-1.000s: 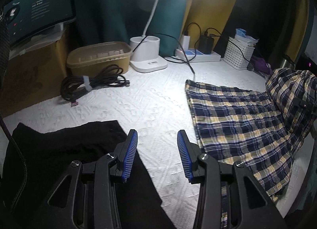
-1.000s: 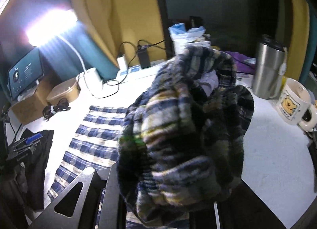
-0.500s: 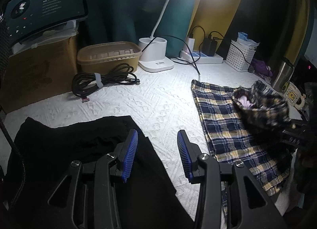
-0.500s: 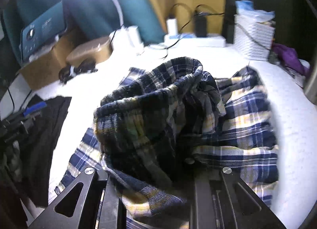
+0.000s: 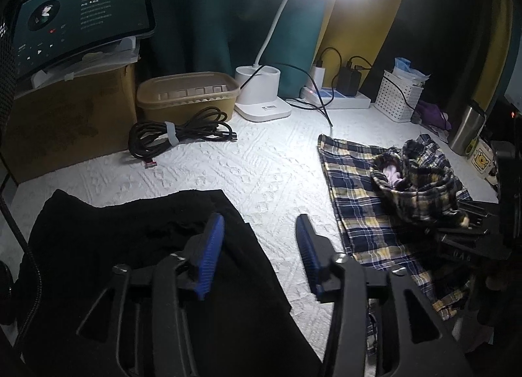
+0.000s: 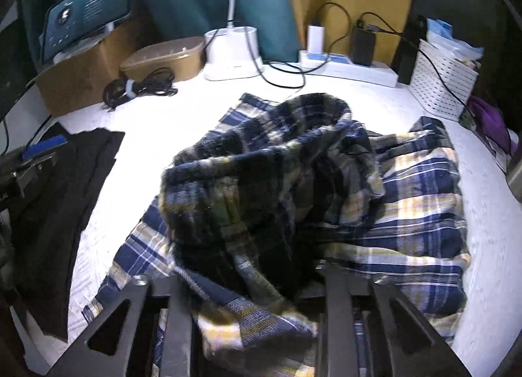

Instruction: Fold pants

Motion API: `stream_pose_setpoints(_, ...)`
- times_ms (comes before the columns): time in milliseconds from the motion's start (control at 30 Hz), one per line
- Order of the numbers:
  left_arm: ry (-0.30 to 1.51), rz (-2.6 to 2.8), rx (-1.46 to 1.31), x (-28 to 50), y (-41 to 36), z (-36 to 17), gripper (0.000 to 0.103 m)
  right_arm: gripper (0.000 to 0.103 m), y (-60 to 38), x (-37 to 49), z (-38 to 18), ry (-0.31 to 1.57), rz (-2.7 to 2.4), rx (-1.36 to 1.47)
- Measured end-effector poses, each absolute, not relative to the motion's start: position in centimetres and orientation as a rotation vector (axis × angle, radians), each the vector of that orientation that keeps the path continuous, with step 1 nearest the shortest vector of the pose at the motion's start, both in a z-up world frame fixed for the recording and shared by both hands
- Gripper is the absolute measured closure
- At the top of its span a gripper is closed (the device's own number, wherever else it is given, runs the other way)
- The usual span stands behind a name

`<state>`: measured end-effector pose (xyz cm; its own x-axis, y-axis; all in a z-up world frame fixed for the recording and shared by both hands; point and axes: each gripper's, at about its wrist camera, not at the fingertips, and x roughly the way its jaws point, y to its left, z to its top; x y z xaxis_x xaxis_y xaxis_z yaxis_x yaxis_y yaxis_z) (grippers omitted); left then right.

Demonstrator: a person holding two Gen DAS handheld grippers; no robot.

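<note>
Navy-and-yellow plaid pants (image 5: 359, 213) lie on the white textured table cover (image 5: 261, 174) at the right. Their waist end (image 6: 261, 174) is bunched in a heap on top of the flat part (image 6: 417, 187). My right gripper (image 6: 254, 279) sits at this heap and its jaws are opening. They stand wide apart with the cloth slumped loosely between them, and the fabric hides the pads. In the left wrist view the right gripper (image 5: 473, 233) is a dark shape at the right edge. My left gripper (image 5: 259, 236) hovers over the edge of a black garment (image 5: 130, 230), jaws opening, nothing between them.
Along the back stand a cardboard box (image 5: 71, 116) with a tablet (image 5: 81, 14), a tan lidded container (image 5: 187, 96), a coiled black cable (image 5: 176, 135), a white lamp base (image 5: 261, 96), a power strip (image 5: 336, 101) and a white basket (image 5: 399, 99). A steel tumbler (image 5: 466, 127) and a mug (image 5: 481, 161) stand far right.
The right gripper came down and leftward with the bunched waist end, which now rests on the flat plaid part. The left gripper kept its place and its jaws spread slightly.
</note>
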<state>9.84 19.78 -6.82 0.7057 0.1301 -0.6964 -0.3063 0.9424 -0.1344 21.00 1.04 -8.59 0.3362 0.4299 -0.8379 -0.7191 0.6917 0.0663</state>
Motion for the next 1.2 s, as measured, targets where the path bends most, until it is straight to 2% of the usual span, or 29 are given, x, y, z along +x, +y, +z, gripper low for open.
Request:
stream_pose_setpoints(33, 0.751, 0.246, -0.248, 9.8, 19.6, -6.7, 0.053, 0.03, 1.1, 20.7, -8.6, 0.969, 0.792, -0.339)
stream_pose_setpoints(67, 0.751, 0.247, -0.245, 9.8, 19.5, -6.6, 0.052, 0.001, 1.2, 20.5, -8.5, 0.973, 0.822, -0.33)
stream_pose_setpoints(100, 0.751, 0.251, -0.24, 9.8, 19.4, -6.5, 0.052, 0.0, 1.4, 20.1, -8.3, 0.967, 0.855, -0.324)
stream_pose_setpoints(433, 0.731, 0.259, -0.227, 11.5, 17.4, -5.0, 0.052, 0.0, -1.8, 19.5, -5.3, 0.891, 0.885, -0.285)
stream_pose_setpoints(600, 0.703, 0.132, -0.22, 14.3, 13.9, -4.3, 0.04, 0.0, -7.2, 21.6, -3.6, 0.861, 0.778, -0.21)
stream_pose_setpoints(967, 0.744, -0.043, -0.082, 21.4, 7.6, -4.9, 0.039, 0.0, -17.0, 26.8, -4.4, 0.889, 0.583, -0.092)
stream_pose_setpoints(1100, 0.755, -0.071, -0.035, 23.2, 7.1, -4.9, 0.039, 0.02, -17.8, 28.9, -4.7, 0.892, 0.582, -0.059)
stream_pose_setpoints(1200, 0.774, -0.115, -0.019, 24.2, 6.9, -5.4, 0.039, 0.029, -17.2, 30.4, -4.8, 0.889, 0.593, -0.06)
